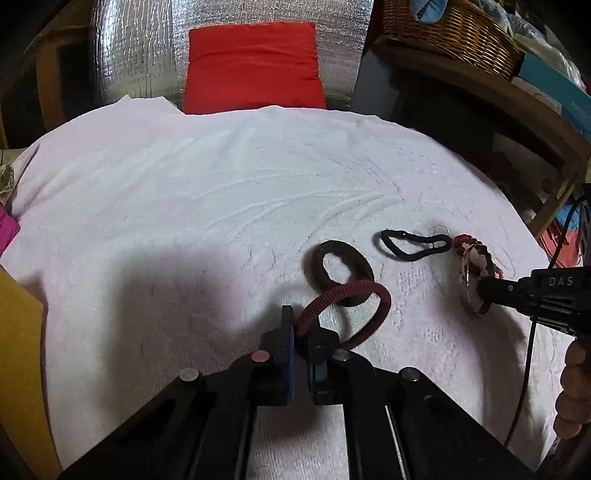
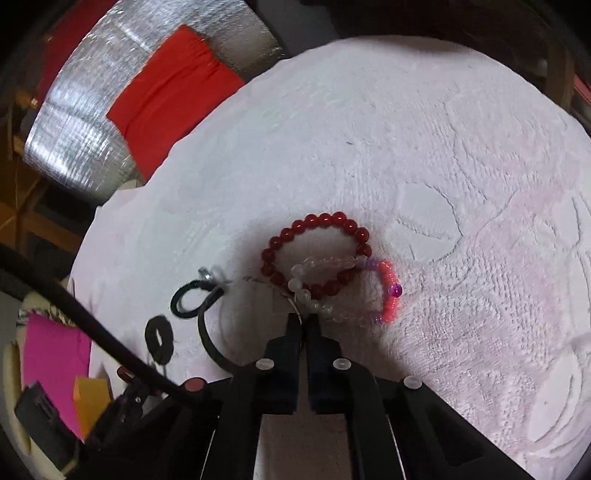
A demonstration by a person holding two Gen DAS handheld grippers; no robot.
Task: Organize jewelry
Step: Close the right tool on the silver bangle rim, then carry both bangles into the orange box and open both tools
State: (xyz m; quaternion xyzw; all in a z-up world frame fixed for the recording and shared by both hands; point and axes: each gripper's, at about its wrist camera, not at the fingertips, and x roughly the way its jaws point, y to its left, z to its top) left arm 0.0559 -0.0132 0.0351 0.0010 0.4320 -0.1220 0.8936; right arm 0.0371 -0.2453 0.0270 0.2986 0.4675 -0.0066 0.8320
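Observation:
My left gripper point(image 1: 300, 326) is shut on a dark red hair tie point(image 1: 369, 295), whose loop lies partly over a brown hair tie point(image 1: 321, 275) on the white towel point(image 1: 184, 184). Farther right lie a thin black hair tie point(image 1: 413, 243) and a red bead bracelet point(image 1: 466, 242). My right gripper point(image 1: 480, 286) reaches in from the right, at a silver bangle point(image 1: 466, 273). In the right wrist view the right gripper point(image 2: 304, 322) is shut on the thin silver bangle point(image 2: 292, 308). Just ahead lie the red bead bracelet point(image 2: 314, 254), a clear bead bracelet point(image 2: 303, 286) and a pink bead bracelet point(image 2: 389, 291).
A red cushion point(image 1: 255, 66) and silver foil sheeting point(image 1: 133, 48) stand behind the towel. A wicker basket point(image 1: 450, 29) sits on a wooden shelf at the back right. A yellow object point(image 1: 18, 332) lies at the left edge. A hand point(image 1: 576, 387) holds the right gripper.

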